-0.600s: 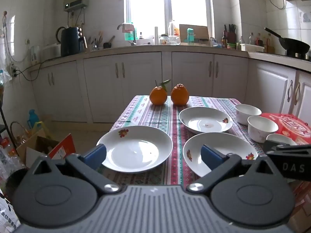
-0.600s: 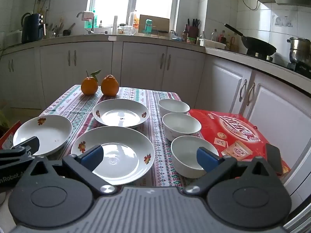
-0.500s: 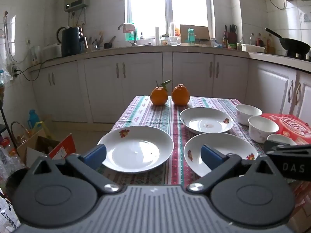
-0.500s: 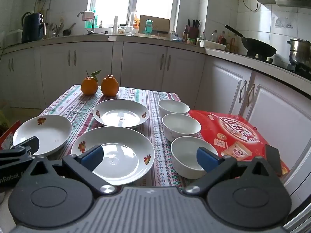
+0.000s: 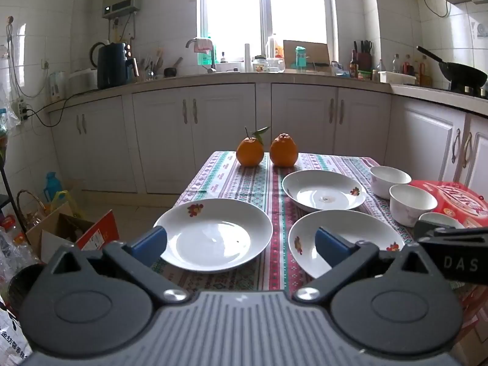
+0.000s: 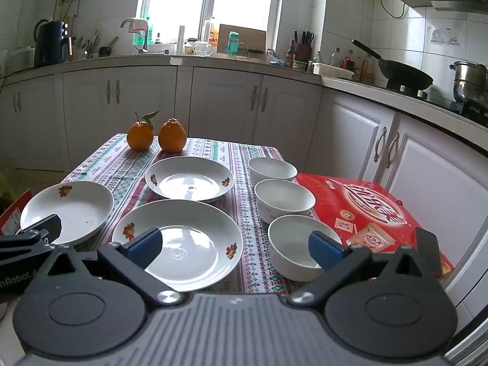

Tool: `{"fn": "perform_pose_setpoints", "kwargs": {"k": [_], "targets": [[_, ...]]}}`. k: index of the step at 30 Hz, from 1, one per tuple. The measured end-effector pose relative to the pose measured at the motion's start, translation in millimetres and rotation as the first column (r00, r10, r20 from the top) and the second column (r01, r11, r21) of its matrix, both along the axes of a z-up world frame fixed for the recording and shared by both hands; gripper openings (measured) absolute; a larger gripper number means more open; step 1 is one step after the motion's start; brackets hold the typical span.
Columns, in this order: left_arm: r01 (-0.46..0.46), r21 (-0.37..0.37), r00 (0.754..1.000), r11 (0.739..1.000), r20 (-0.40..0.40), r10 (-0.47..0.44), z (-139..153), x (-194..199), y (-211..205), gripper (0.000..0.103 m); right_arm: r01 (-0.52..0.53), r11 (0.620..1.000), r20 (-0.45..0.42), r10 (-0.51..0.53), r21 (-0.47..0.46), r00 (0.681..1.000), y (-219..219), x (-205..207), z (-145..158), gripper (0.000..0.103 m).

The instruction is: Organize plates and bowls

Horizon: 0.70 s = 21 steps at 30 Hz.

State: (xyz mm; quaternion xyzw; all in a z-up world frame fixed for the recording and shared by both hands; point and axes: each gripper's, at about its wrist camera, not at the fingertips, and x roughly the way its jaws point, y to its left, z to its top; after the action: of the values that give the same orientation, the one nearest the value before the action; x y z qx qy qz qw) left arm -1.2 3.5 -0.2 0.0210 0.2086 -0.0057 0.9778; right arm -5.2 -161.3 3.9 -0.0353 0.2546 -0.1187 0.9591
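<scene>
Three white plates with flower marks lie apart on the patterned tablecloth: a left plate (image 5: 213, 233) (image 6: 68, 209), a near plate (image 5: 350, 238) (image 6: 189, 238) and a far plate (image 5: 323, 190) (image 6: 189, 178). Three white bowls stand in a row at the right: far (image 6: 272, 169), middle (image 6: 283, 199) and near (image 6: 292, 245). My left gripper (image 5: 241, 245) is open and empty, held before the table's near edge, facing the left and near plates. My right gripper (image 6: 233, 248) is open and empty, facing the near plate and near bowl.
Two oranges (image 5: 267, 152) (image 6: 155, 135) sit at the table's far end. A red box (image 6: 372, 213) lies right of the bowls. Cabinets and a cluttered counter run behind and to the right. Boxes and bags (image 5: 61, 228) stand on the floor at left.
Both views have shifted very slightly; nothing on the table has moved and both grippers stay open.
</scene>
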Motion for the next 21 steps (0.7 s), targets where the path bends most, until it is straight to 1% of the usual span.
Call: {"fn": "perform_pose_setpoints", "kwargs": {"k": [5, 21], "targets": [[0.001, 0.0, 1.0, 1.0, 0.0, -0.001, 4.8, -1.9, -0.3, 0.102, -0.001, 1.0, 0.001, 0.001, -0.001, 1.0, 1.1, -1.3, 0.8, 0.103], [-0.003, -0.004, 1.0, 1.0, 0.001, 0.003, 4.8, -3.9, -2.4, 0.102, 0.0, 1.0, -0.002, 0.0, 0.003, 1.0, -0.8, -3.4, 3.8, 0.103]]}}
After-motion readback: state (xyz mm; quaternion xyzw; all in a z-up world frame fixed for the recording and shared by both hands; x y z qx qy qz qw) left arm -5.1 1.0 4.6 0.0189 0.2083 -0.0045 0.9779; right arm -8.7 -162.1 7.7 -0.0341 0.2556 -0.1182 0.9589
